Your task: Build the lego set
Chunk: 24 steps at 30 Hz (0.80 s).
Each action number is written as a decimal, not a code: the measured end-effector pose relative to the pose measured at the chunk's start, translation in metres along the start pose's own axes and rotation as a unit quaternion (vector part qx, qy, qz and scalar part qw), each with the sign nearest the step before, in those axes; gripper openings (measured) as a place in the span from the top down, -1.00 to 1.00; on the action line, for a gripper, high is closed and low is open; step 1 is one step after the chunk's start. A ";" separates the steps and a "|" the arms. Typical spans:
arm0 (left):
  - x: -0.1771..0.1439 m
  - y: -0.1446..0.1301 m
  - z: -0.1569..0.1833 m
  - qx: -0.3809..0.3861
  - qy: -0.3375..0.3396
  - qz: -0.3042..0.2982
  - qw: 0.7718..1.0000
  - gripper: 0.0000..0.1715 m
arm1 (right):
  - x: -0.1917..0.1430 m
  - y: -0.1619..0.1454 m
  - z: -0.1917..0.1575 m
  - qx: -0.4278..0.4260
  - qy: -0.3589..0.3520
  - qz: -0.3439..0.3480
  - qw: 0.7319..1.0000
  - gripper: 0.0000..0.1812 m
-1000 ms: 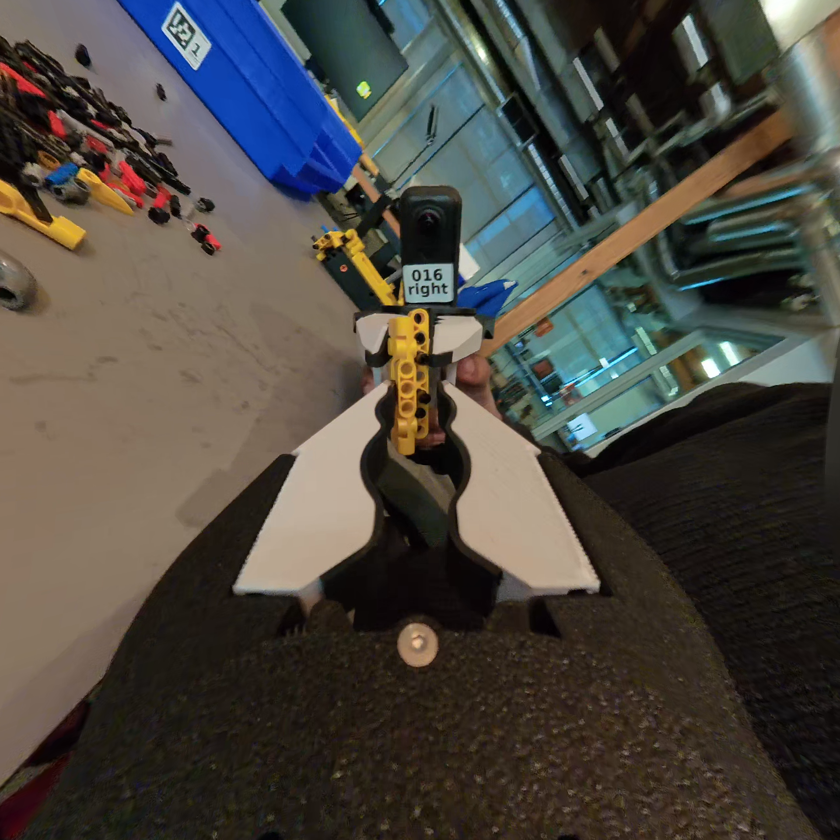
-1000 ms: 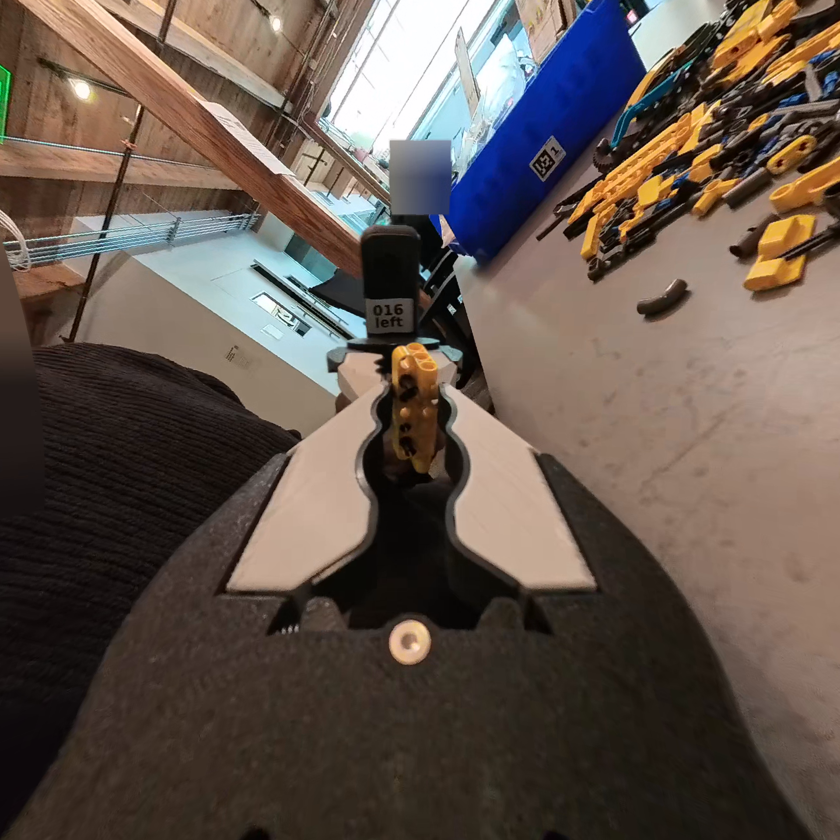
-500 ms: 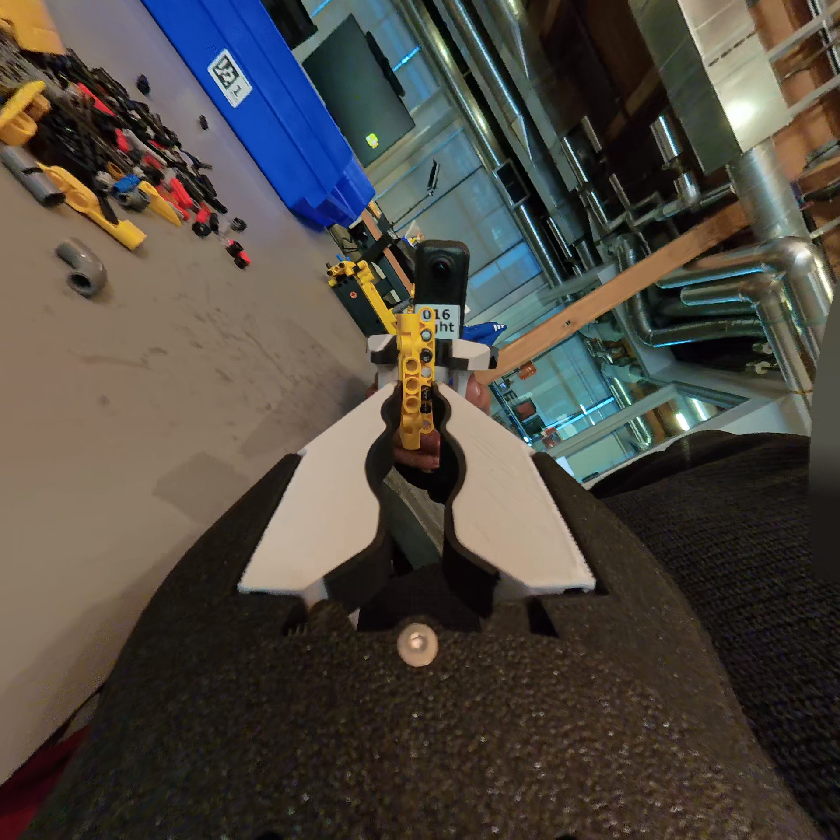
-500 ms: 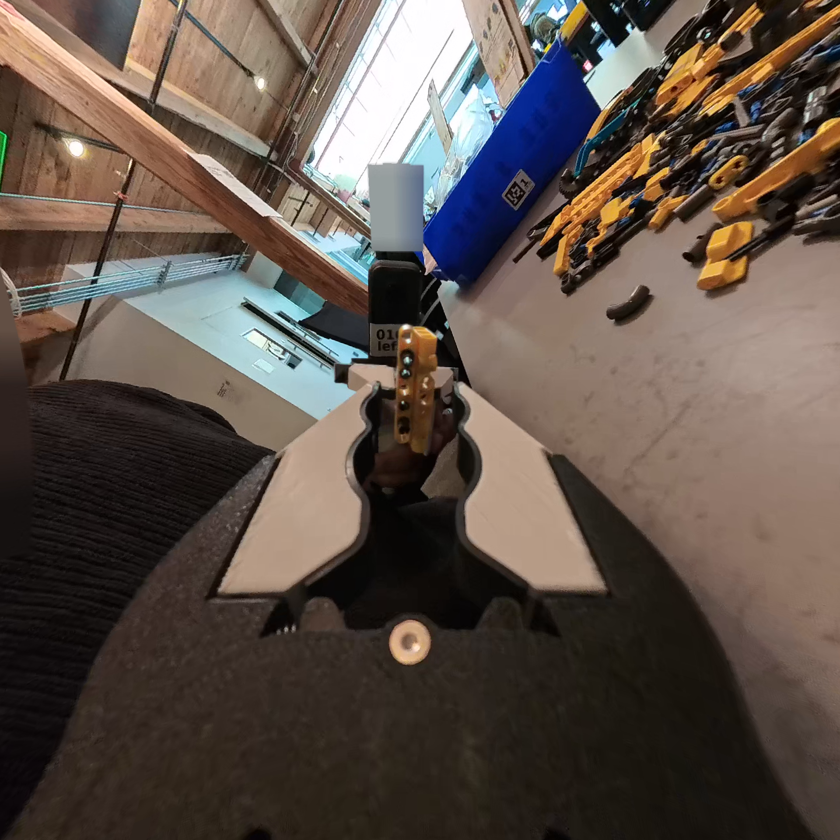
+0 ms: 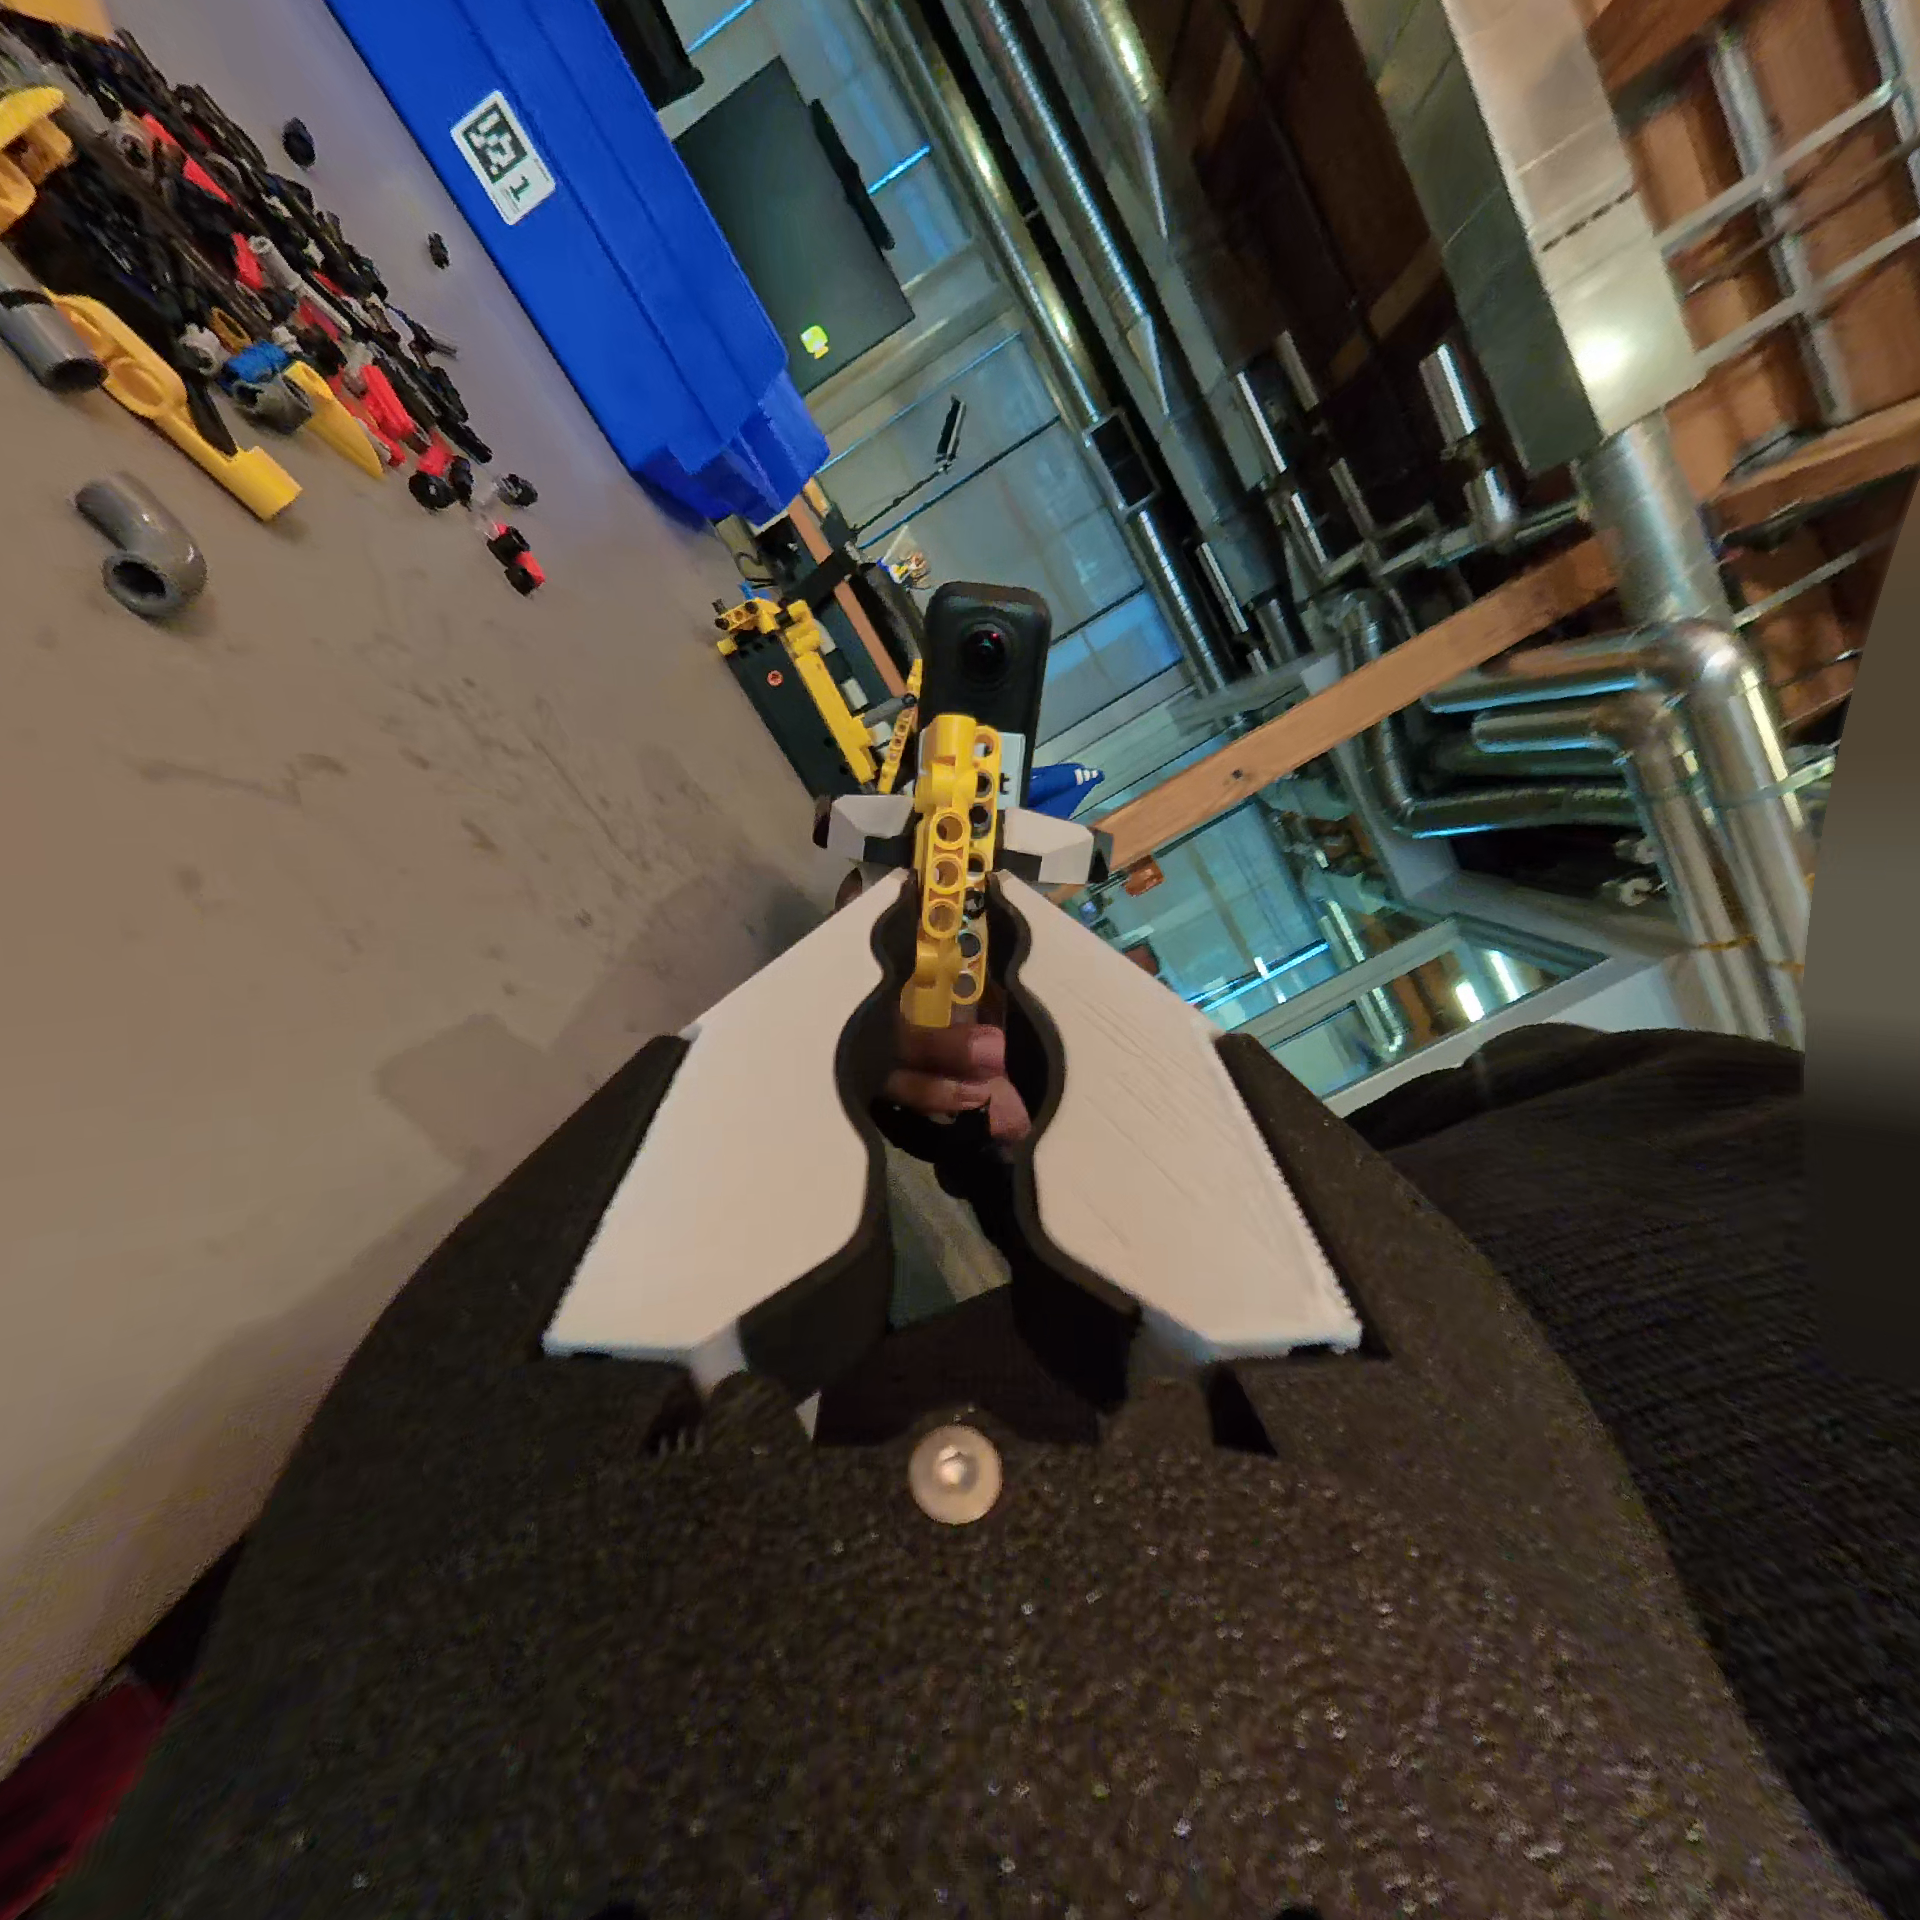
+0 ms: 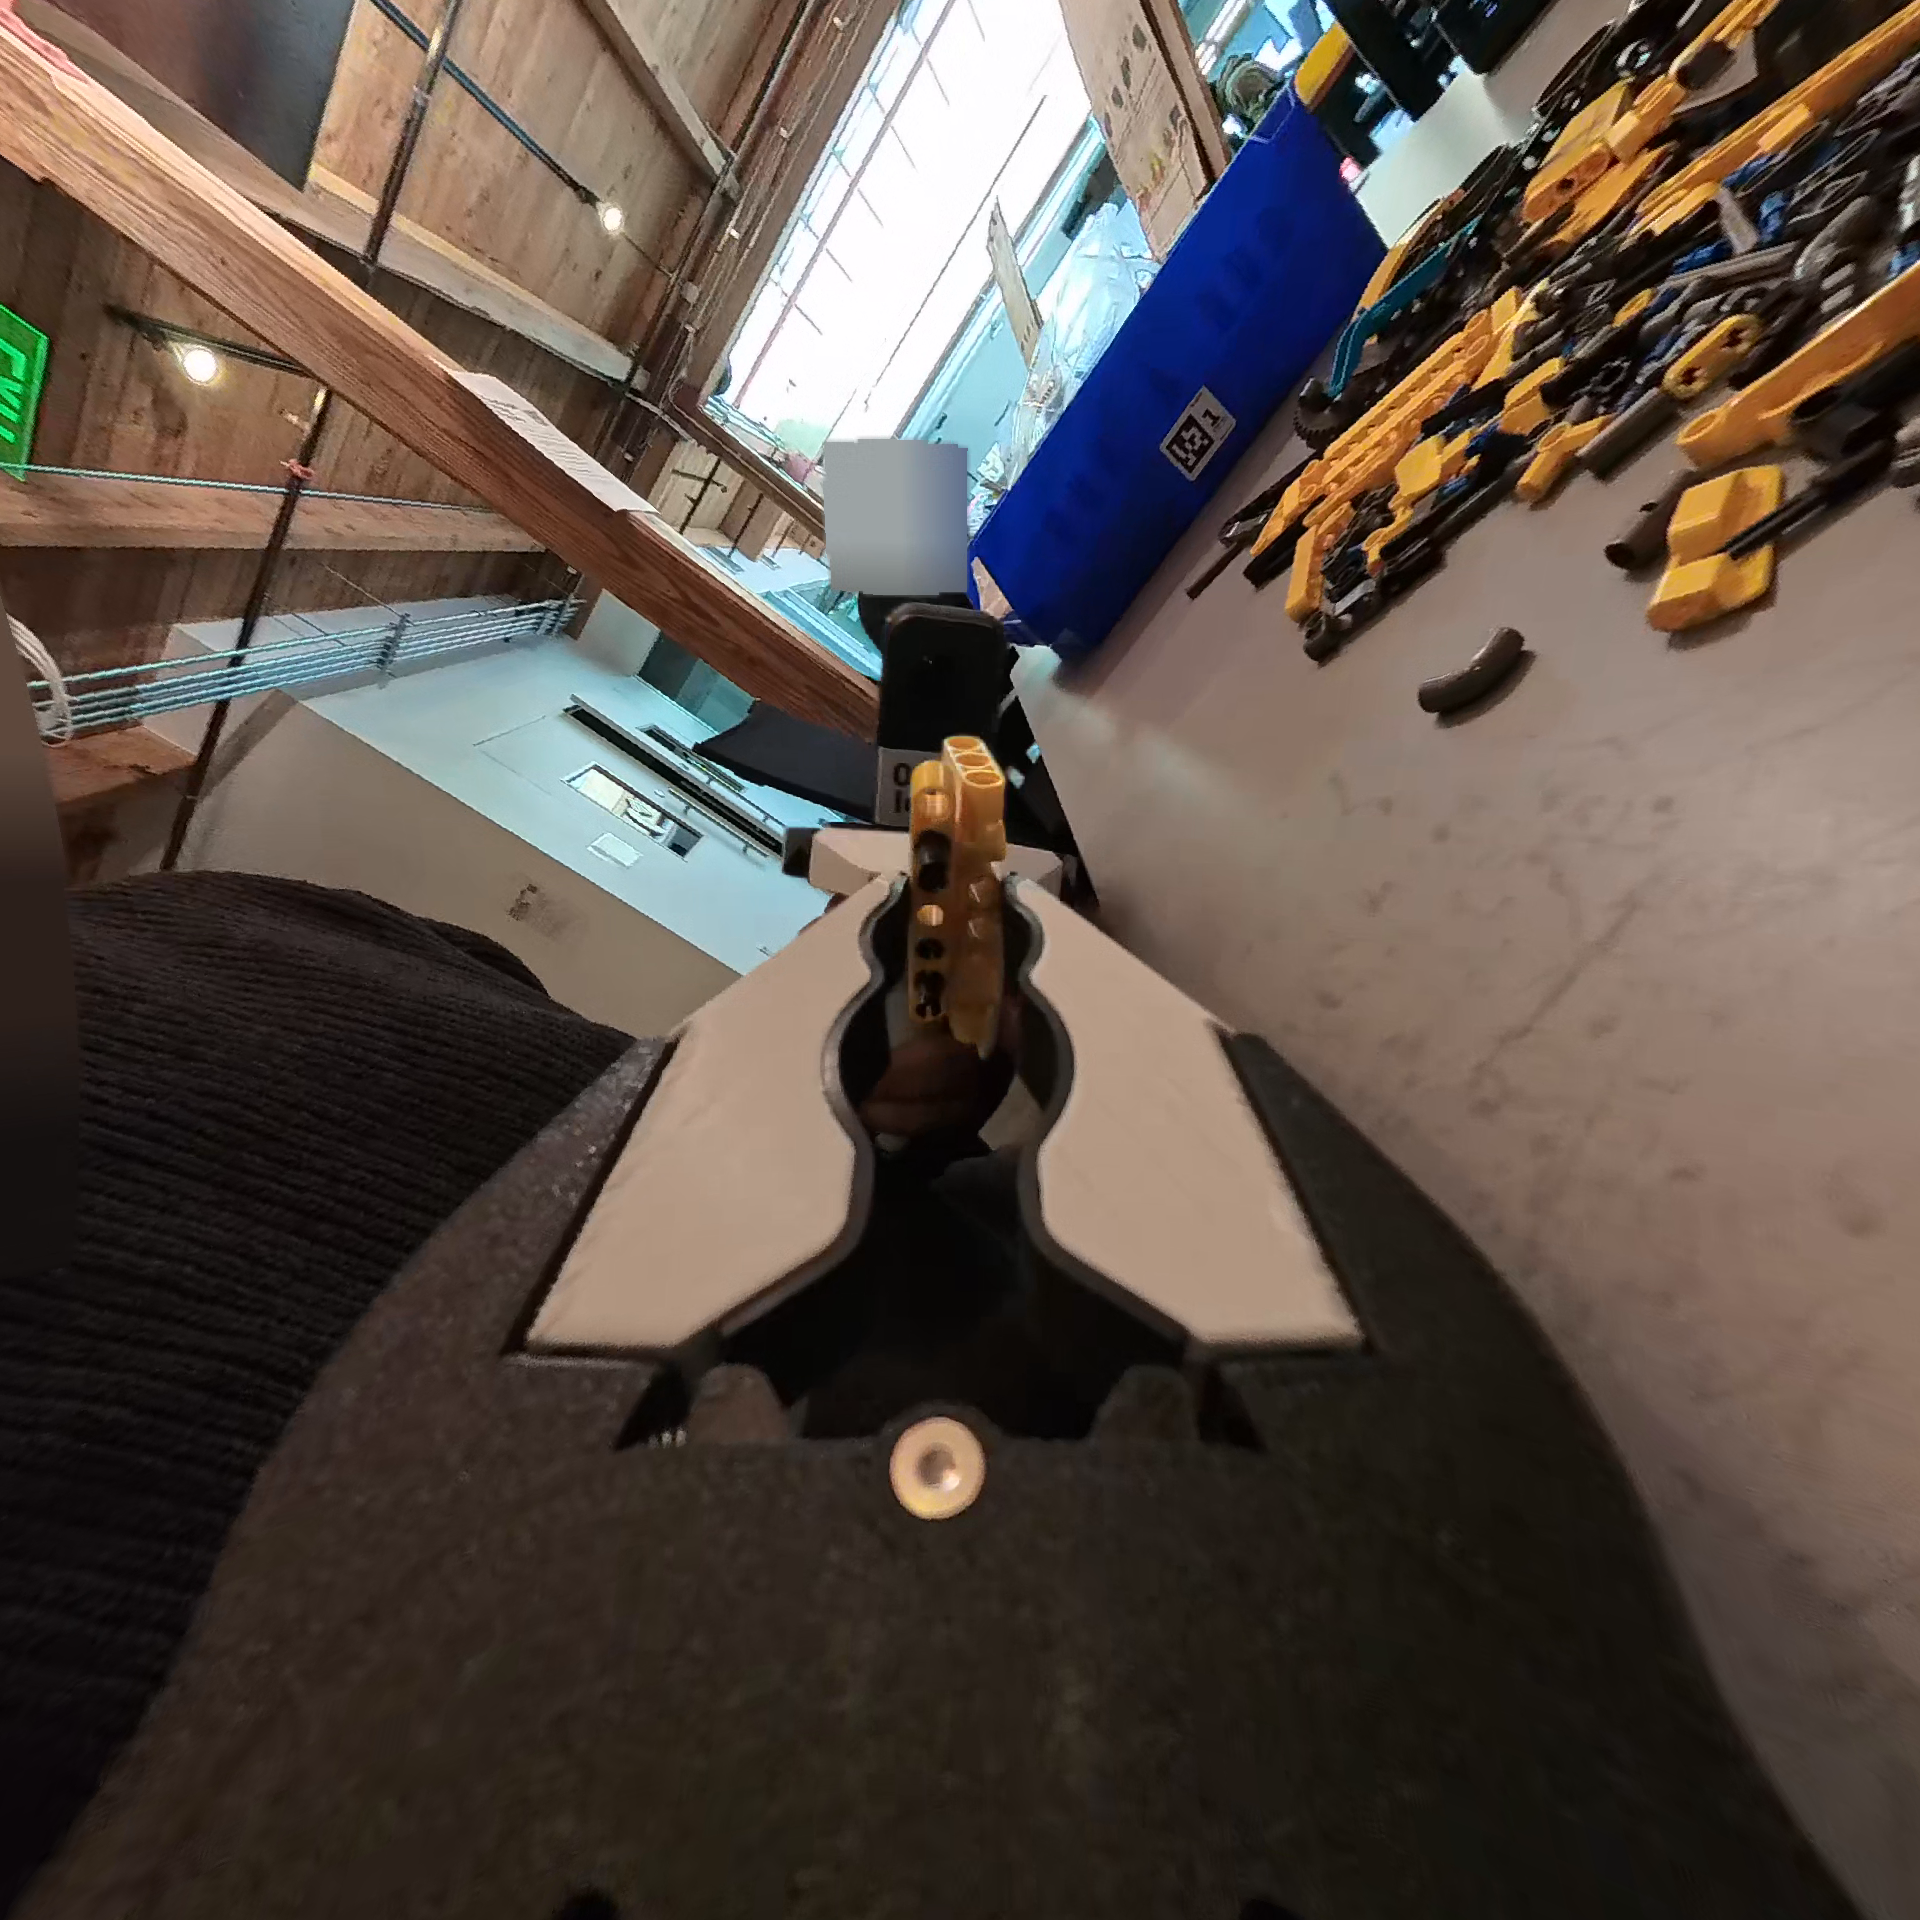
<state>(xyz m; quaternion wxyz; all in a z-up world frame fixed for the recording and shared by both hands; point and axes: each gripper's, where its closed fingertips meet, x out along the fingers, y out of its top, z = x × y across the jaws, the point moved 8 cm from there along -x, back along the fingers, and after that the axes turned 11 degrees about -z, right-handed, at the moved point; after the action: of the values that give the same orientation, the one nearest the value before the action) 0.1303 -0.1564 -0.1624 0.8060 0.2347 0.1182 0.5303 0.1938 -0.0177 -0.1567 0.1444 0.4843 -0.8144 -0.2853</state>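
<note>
Looking along my left gripper [image 5: 951,883], I see its two white fingers [image 5: 748,1143] pressed against a yellow perforated beam [image 5: 948,862] that stands upright between the tips, clear of the table. My right gripper [image 6: 951,883] faces it head-on and its tips also pinch the yellow beam [image 6: 951,894], so both grippers clamp the one piece from opposite ends. Each wrist view shows the other gripper's black camera [image 5: 985,649] just behind the beam, with a white label beneath the lens that the beam half covers. A hand [image 5: 951,1081] shows through the gap between my left fingers.

For writing, there is a blue bin [image 5: 613,260] at the table's far edge with one white square-code sticker [image 5: 502,158] on its side; the same blue bin [image 6: 1174,384] and sticker [image 6: 1195,434] show in the right view. A green lit sign [image 6: 19,390] hangs on the wooden wall.

One grey elbow piece [image 5: 145,540] lies alone on the grey table [image 5: 364,779], near a heap of red, black and yellow parts [image 5: 208,312] too many to count. In the right view one dark curved piece [image 6: 1470,675] lies apart from a big yellow-and-black pile [image 6: 1558,364].

The room has timber beams [image 6: 416,384], metal ducts [image 5: 1683,727] and a bright window [image 6: 914,208].
</note>
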 end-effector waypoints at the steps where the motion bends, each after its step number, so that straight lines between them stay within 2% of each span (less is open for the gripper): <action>1: -0.001 0.000 -0.001 -0.008 -0.007 0.004 1.000 0.87 | 0.000 0.000 0.000 0.004 0.003 0.001 1.000 0.82; 6: -0.003 0.000 -0.002 -0.018 -0.014 0.014 1.000 0.87 | -0.005 0.002 0.002 0.012 -0.005 0.000 1.000 0.83; 8: -0.004 0.000 -0.002 -0.010 -0.008 0.016 1.000 0.90 | -0.011 0.006 0.003 0.018 -0.010 0.024 1.000 1.00; 9: -0.004 0.000 -0.002 -0.006 -0.006 0.016 1.000 0.90 | -0.015 0.008 0.004 0.024 -0.009 0.036 0.999 1.00; 18: 0.002 -0.002 -0.008 -0.013 0.025 0.001 1.000 0.90 | -0.008 0.004 0.006 0.016 -0.019 0.032 0.999 1.00; 24: 0.003 -0.002 -0.010 -0.019 0.039 0.007 0.999 0.91 | -0.005 0.004 0.004 0.000 -0.031 0.031 0.999 0.88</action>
<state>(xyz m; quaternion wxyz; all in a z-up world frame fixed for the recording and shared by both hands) 0.1286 -0.1516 -0.1723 0.8013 0.1992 0.1374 0.5471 0.1919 -0.0103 -0.1576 0.1277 0.4497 -0.8330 -0.2960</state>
